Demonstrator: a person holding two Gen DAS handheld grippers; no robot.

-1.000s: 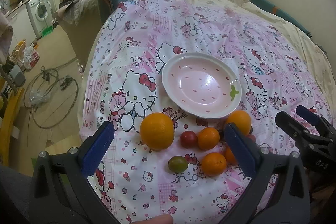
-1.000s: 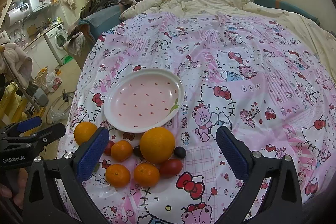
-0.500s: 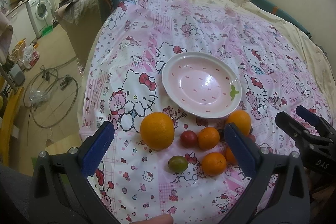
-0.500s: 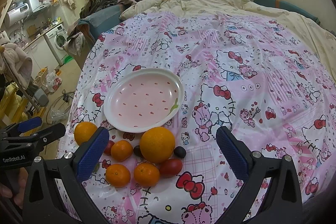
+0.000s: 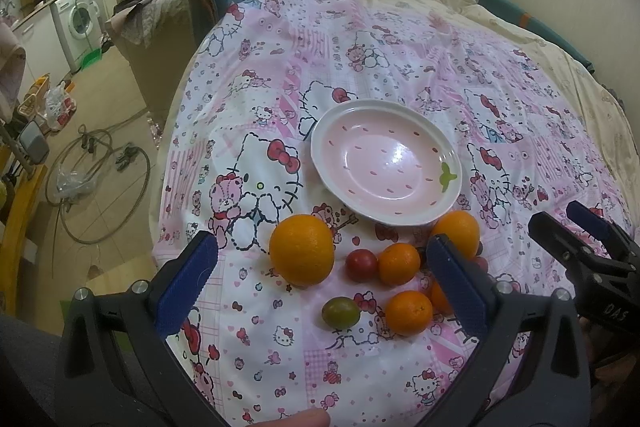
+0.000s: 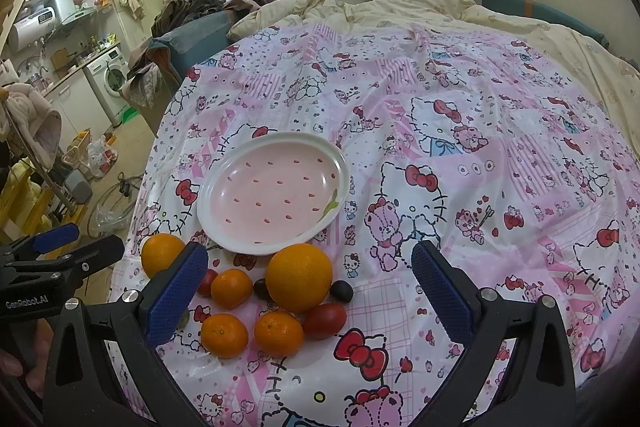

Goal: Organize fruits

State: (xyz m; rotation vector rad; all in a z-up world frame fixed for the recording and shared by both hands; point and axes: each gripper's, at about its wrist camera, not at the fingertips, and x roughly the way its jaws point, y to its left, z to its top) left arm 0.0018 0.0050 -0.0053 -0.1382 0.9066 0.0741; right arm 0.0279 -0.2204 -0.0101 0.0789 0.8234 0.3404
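Both grippers hang above the bed, holding nothing: left gripper [image 5: 320,283] jaws spread wide, right gripper [image 6: 310,287] likewise. Landmark is the pink strawberry plate [image 6: 224,223], bare, on the Hello Kitty sheet [image 6: 460,131]. Fruit cluster sits just beside the plate's near rim: large orange [image 6: 299,277] almost touching it, second orange [image 6: 160,253] at the cluster's left end, three tangerines, including one [image 6: 231,288] between them, red tomato [image 6: 324,321] farthest from the plate.
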